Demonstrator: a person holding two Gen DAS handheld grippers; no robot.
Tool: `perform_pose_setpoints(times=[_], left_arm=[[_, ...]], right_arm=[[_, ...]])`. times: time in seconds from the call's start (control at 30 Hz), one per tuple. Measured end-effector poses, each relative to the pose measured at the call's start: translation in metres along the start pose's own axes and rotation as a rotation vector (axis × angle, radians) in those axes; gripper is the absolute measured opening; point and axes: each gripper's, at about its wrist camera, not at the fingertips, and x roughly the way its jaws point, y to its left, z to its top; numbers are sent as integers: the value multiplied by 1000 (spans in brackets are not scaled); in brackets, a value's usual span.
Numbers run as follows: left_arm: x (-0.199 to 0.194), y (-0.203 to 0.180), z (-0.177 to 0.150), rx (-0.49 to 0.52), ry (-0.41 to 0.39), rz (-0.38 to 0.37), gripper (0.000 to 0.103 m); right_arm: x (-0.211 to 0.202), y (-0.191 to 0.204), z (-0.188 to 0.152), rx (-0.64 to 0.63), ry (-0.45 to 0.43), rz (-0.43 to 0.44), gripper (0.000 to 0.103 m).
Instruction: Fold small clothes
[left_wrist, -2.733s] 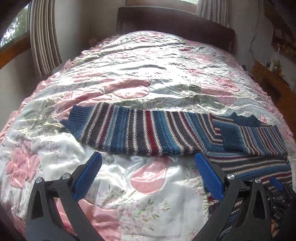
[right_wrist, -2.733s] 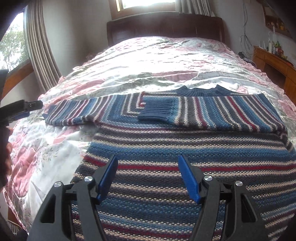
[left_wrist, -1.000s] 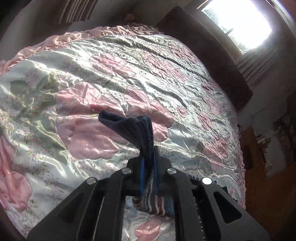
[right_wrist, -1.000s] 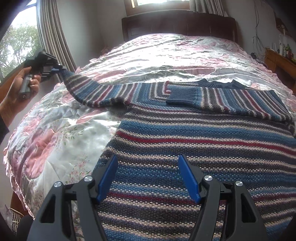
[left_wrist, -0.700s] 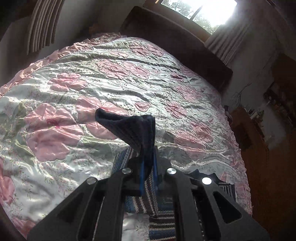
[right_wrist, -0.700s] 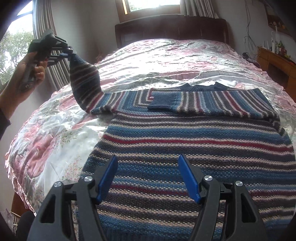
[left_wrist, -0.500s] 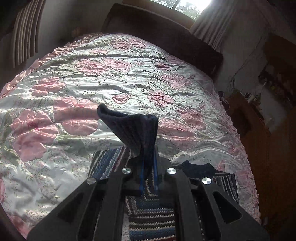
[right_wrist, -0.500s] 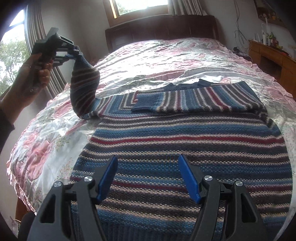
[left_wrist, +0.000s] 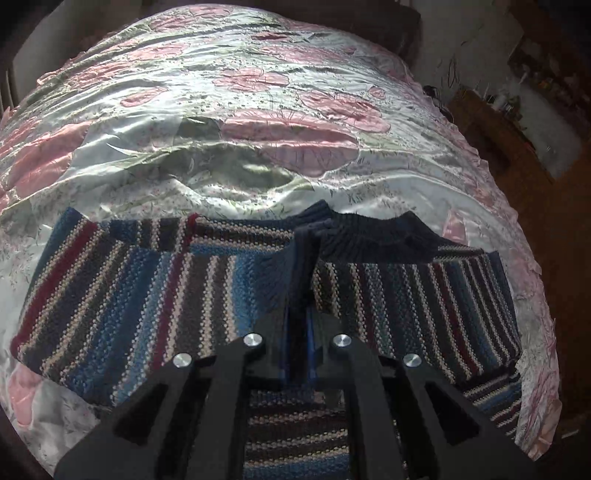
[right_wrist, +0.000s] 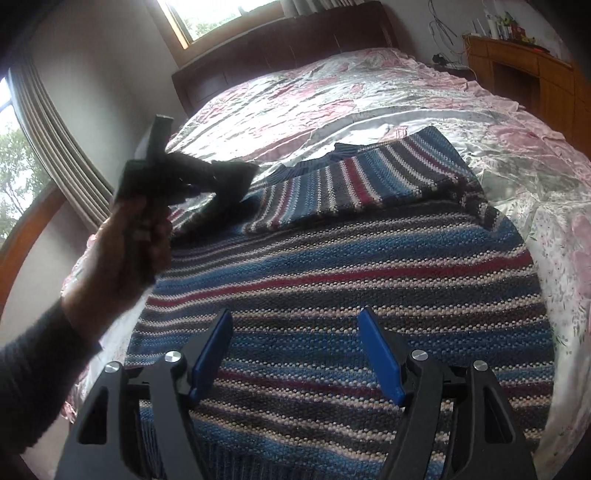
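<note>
A striped knit sweater (right_wrist: 351, 273) in blue, red, grey and cream lies flat on the bed. Its right sleeve (right_wrist: 354, 181) is folded across the chest. My left gripper (left_wrist: 297, 295) is shut on the navy cuff (left_wrist: 295, 266) of the left sleeve (left_wrist: 122, 291), which now lies over the upper body near the navy collar (left_wrist: 373, 236). In the right wrist view the left gripper (right_wrist: 221, 184) is held by a hand (right_wrist: 122, 254) above the sweater's left shoulder. My right gripper (right_wrist: 295, 343) hovers open over the sweater's lower body, holding nothing.
The bed has a shiny floral satin cover (left_wrist: 236, 122) with a dark wooden headboard (right_wrist: 280, 48) behind. A wooden dresser (right_wrist: 524, 70) stands at the right side. A curtained window (right_wrist: 48, 147) is at the left. Bare cover lies beyond the collar.
The left gripper took the left sleeve's cuff, lifted it and carried it rightward across the sweater to the chest near the collar. The right gripper stayed open over the lower body.
</note>
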Motion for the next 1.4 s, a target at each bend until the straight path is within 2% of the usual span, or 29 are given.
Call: perform_pose_setpoints(times=[0.13,0.2,0.23,0.27,0.33,0.4,0.43,0.5,0.57,0.63,0.8,0.87,0.9,0.93,1.07,1.2,1.4], left_arm=[[27,-8,-18,29,43,17,7],[17,-5,-23,34,21,-7,14],[7,-4,-26,39,-5,-19,30],[-3,-3,-29,49,-25,-29,55],[-21,-2,-35,60,-60,-53,78],[-34,0,-45,97,-63,-44,78],[-41,4,-51,98,-61,-46,79],[-51,15,-64,77,-45,-65,79],[-61,28,-81,59,-40,-76,83],[-70,39,-97,41,-38,-85,83],[-82,63,-129,-22,-19,-118,83],[-85,70,-139,-52,-8,-138,83],[-86,73,-144,-65,-5,-142,83],[-88,76,-149,-79,0,-147,83],[-92,88,-164,-134,20,-175,83],[-99,89,-168,-136,19,-175,83],[-108,84,-170,-114,14,-180,84]], right_arm=[[12,-11,39,61,46,88,76],[22,-14,64,116,72,174,76],[33,-16,78,152,101,225,76],[46,-17,90,204,120,270,76],[80,-18,111,290,168,346,76],[123,-14,126,361,232,397,75],[146,-12,130,397,273,418,68],[187,-11,132,474,331,406,57],[221,-11,129,554,384,409,54],[241,-8,126,590,397,408,54],[260,3,133,594,352,372,54],[265,6,135,600,346,347,48],[268,7,137,594,349,339,34],[271,10,140,578,356,333,9],[262,19,164,458,326,284,8],[233,33,199,333,289,256,8],[183,35,251,218,228,205,8]])
